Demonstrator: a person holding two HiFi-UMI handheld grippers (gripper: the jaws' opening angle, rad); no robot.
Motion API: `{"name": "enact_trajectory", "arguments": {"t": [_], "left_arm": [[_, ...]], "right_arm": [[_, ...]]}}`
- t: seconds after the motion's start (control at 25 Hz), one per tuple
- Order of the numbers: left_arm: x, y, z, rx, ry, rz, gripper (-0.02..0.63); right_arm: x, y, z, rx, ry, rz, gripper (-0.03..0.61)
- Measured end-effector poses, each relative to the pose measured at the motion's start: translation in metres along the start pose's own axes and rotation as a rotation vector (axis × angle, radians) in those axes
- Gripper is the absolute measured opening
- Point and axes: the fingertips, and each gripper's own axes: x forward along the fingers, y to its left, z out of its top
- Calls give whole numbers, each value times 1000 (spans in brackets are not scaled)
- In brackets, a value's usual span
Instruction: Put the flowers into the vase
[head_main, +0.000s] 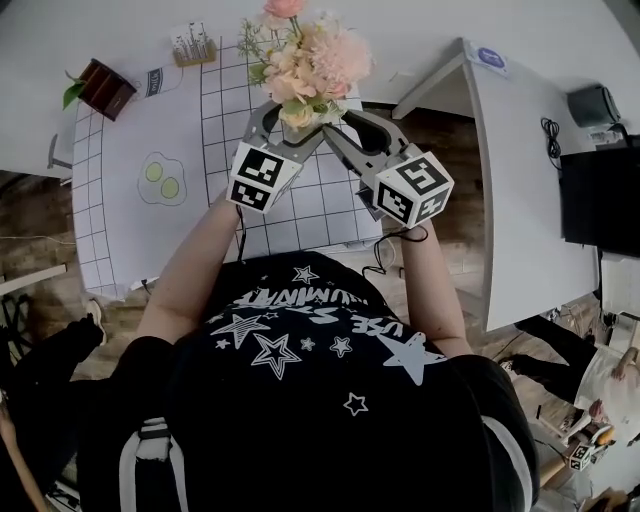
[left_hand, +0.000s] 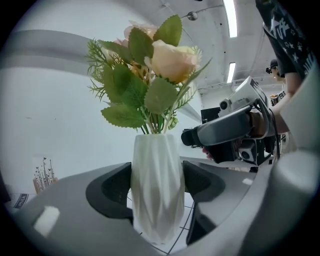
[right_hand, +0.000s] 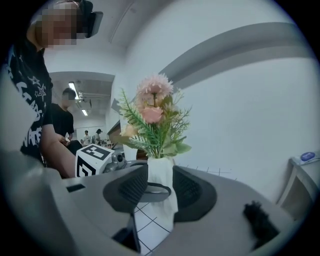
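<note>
status: flowers (head_main: 305, 65) already in the vase (left_hand: 156, 165), far side of the desk (head_main: 100, 30) | left hand-held gripper (left_hand: 157, 186) clamped on vase | right hand-held gripper (right_hand: 160, 187) jaws apart, gripping nothing | tip: pull your right straight back off the stems and hold your left steady so nothing tips

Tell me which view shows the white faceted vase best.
The left gripper view: the white faceted vase fills the centre, rim to base, gripped in the left tongs. The right gripper view shows it smaller, partly behind a jaw of those tongs. In the head view the pink flower bouquet hides it.
</note>
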Motion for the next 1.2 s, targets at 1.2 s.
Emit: {"name": "enact_trajectory", "arguments": {"t": [1.2], "left_arm": [[-50,5,-32,-87,24,153,420]], "right_arm": [[-14,-12,-18,93,-6,27,156]]}}
